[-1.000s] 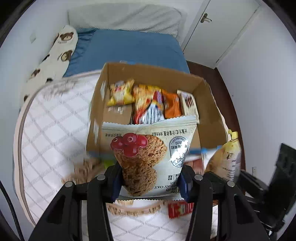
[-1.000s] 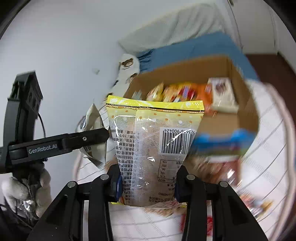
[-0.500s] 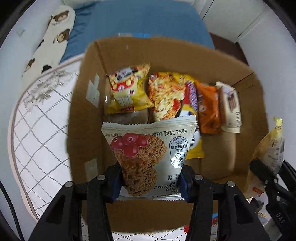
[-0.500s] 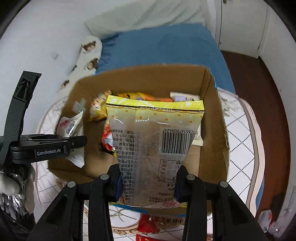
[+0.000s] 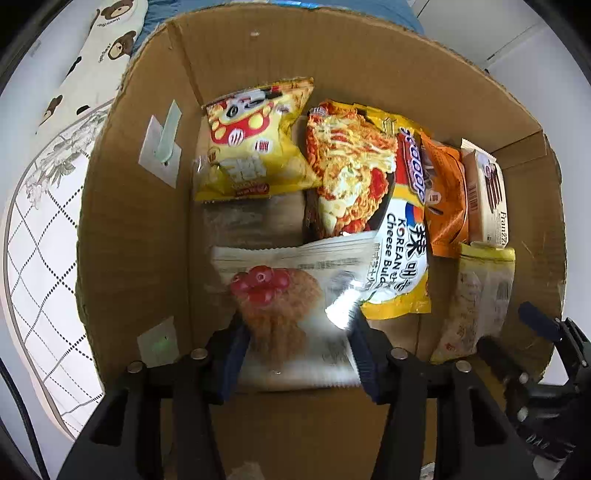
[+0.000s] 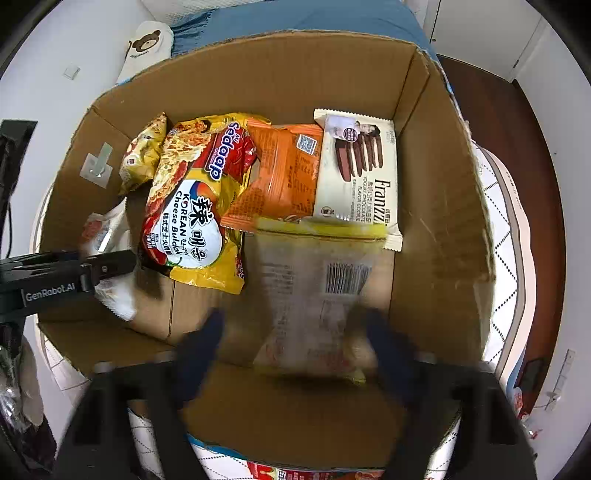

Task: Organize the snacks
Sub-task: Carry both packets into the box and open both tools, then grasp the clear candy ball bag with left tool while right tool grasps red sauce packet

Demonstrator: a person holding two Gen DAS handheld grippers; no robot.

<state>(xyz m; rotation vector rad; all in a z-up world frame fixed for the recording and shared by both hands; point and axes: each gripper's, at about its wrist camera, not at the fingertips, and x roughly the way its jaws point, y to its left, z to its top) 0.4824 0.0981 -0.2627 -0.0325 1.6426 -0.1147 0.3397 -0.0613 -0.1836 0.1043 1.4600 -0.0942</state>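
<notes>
A cardboard box holds several snack packs. My left gripper is over the box's near left part, its jaws spread around a white oat-cookie bag that looks blurred between them. My right gripper is over the near right part; its fingers are open wide and a clear yellow-topped bag lies blurred between them, apart from both pads. That bag also shows in the left wrist view. The left gripper and its bag show at the left of the right wrist view.
In the box lie a yellow chip bag, a Korean cheese noodle pack, an orange pack and a Franzz cookie pack. The box stands on a quilted white surface. A blue bed is behind.
Both grippers have moved down into the box with their bags. The right gripper's jaws have spread and let go of the yellow-topped bag. The left jaws have widened too.
</notes>
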